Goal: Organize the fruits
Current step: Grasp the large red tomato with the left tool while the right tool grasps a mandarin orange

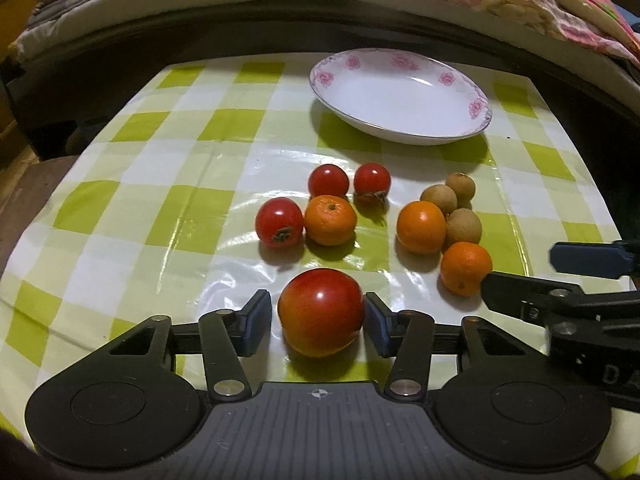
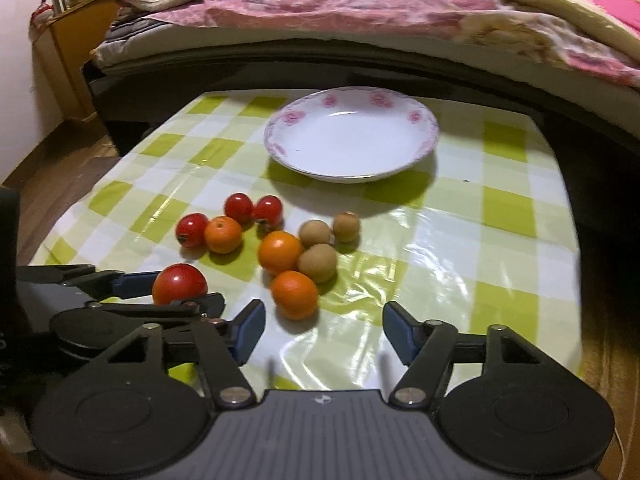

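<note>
Between the left gripper's (image 1: 318,316) spread jaws, a large tomato (image 1: 320,311) is sitting ungripped; the right gripper (image 2: 324,330) is hovering spread and empty, and the floral plate (image 1: 400,96) is holding nothing yet.

Two wrist cameras, low over the table, both facing the bed.
Each looks forward along its own fingers; the left sits close behind the large red tomato (image 1: 321,311), and both share the white floral-rimmed plate (image 2: 424,120) ahead.
</note>
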